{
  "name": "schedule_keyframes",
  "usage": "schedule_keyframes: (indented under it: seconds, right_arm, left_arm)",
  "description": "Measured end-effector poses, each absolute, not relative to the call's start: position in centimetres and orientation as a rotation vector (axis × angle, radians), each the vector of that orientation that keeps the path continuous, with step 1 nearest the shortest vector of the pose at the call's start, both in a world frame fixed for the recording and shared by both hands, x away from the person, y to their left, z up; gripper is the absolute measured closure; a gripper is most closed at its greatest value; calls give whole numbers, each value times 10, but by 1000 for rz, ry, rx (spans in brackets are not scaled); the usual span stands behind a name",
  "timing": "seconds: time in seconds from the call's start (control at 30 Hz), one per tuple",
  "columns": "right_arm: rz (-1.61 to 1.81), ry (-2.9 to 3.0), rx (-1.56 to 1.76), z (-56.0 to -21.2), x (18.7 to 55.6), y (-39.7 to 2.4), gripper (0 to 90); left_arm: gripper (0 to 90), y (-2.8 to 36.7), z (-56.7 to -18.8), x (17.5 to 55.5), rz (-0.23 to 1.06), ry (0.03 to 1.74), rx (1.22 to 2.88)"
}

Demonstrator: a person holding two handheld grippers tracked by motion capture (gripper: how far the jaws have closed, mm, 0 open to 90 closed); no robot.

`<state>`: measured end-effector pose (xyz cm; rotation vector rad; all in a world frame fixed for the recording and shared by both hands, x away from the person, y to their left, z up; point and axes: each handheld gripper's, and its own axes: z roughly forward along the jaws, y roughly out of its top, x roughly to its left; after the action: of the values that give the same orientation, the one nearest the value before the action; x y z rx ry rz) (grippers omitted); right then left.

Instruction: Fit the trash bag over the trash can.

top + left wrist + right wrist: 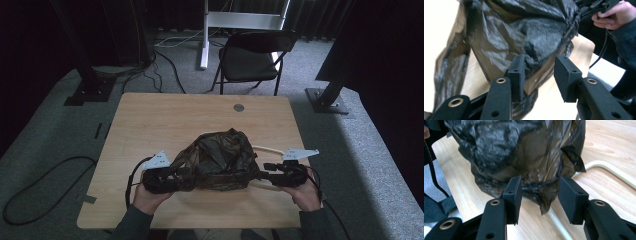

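Black jaws of the left gripper (540, 75) stand apart, a fold of the dark plastic bag (524, 32) lying loose between them, unpressed. Jaws of the right gripper (540, 195) are spread too, the bag's edge hanging in the gap, released. From above, the bag (220, 160) sits crumpled on the wooden table (165, 120) between both grippers, over a white frame (270, 148)
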<state>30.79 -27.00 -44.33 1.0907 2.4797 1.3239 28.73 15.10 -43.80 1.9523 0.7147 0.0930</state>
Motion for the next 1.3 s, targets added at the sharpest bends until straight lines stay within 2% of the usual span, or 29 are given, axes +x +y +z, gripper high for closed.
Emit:
schedule_keyframes:
  seconds: [0.27,0.43,0.7,0.87,1.1,1.3]
  right_arm:
    - [1366,2438,1078,-432,312,-265,534]
    - [1401,2414,1071,-428,315,-262,534]
    - [1421,2399,1074,-425,320,-257,534]
    - [1409,2392,1094,-425,324,-253,538]
    - [1426,2393,1090,-424,326,-250,541]
    - [1425,2399,1083,-424,328,-246,548]
  left_arm:
    - [567,142,-432,297,137,730,1949]
    - [507,140,-428,305,159,750,1944]
    - [485,135,-427,320,208,792,1935]
    - [425,130,-428,328,235,823,1938]
    - [426,123,-426,339,251,846,1926]
    - [511,119,-428,349,252,884,1910]
